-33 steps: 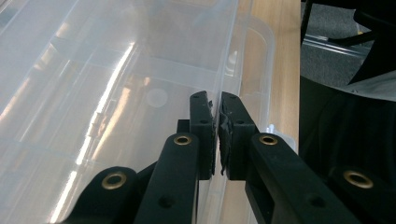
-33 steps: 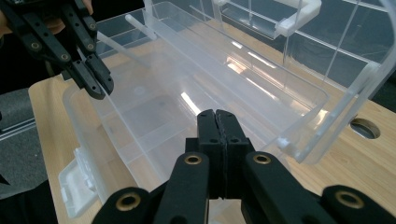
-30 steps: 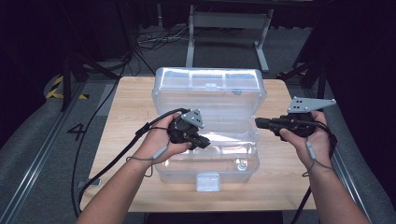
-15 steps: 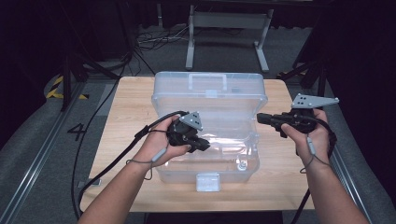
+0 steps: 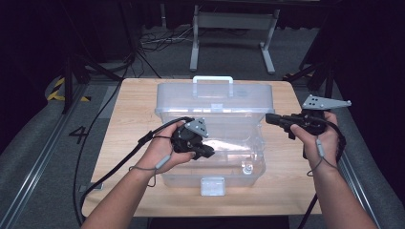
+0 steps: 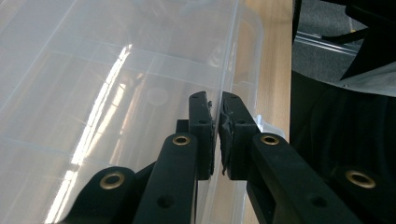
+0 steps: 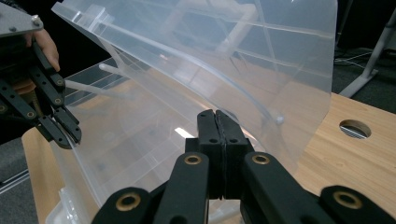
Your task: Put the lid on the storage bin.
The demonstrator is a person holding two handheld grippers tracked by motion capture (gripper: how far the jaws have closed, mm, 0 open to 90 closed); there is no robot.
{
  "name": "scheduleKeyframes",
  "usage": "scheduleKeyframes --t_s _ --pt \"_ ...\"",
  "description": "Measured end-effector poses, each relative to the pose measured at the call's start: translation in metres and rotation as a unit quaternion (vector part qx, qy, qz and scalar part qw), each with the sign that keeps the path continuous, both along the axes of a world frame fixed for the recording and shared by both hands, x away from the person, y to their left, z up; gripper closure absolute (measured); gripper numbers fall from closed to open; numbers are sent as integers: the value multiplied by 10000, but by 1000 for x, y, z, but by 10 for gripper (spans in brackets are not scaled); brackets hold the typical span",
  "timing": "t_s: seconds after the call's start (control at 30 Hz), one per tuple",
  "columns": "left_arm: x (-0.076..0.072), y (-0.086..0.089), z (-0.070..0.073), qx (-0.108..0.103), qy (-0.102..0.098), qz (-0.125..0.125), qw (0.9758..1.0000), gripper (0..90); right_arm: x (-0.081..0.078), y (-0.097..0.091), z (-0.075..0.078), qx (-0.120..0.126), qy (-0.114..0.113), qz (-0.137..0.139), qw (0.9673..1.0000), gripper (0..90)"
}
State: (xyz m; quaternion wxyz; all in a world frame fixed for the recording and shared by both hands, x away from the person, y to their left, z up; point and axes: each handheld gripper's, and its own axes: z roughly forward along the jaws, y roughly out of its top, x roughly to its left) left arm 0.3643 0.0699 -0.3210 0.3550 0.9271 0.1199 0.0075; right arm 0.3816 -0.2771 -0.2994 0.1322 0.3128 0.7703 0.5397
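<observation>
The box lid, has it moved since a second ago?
Yes. The clear lid has swung up and back: it lay lower over the box earlier, and now its white handle stands above the table's far edge.

One overhead camera, two riding close on the claws.
The high view looks forward and down on the surface (image 5: 133,119); both claw views face the clear box (image 5: 215,124), shared by all.

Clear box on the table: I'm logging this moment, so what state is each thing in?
Box: open, upright on the table, nothing seen inside.
Lid: raised, standing near upright at the far side, handle on top.
Front latch: undone, hanging down.
Left gripper: shut on the lid's edge.
Right gripper: shut, empty, just before the lid.
</observation>
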Motion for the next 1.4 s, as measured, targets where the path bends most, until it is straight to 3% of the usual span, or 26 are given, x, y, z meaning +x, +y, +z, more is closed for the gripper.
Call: scheduleKeyframes --t_s 0.13,0.4,0.63,0.77,1.0,1.27,1.33,1.4 --pt "0 2 0 -40 -6 31 10000 834 0 -1 -1 45 12 -18 10000 900" --pt "-3 13 10 -456 -70 244 9986 801 -1 -1 -2 71 6 -39 10000 900" --pt "-6 23 17 -651 -180 438 9968 824 -4 0 -3 30 -3 -50 10000 900" --pt "-6 31 18 -809 -147 637 9946 828 -6 0 -3 22 -3 -48 10000 900" --pt "-10 51 23 -1126 -185 973 9887 838 -9 -2 -5 30 12 -37 10000 900" --pt "-10 69 21 -1143 -145 1264 9853 834 -11 -2 -7 27 14 -23 10000 900" --pt "-11 77 19 -1202 -162 1405 9826 834 -12 -2 -7 13 26 -9 10000 900" --pt "-11 80 19 -1160 -194 1464 9822 829 -13 -2 -8 7 17 -14 10000 900"
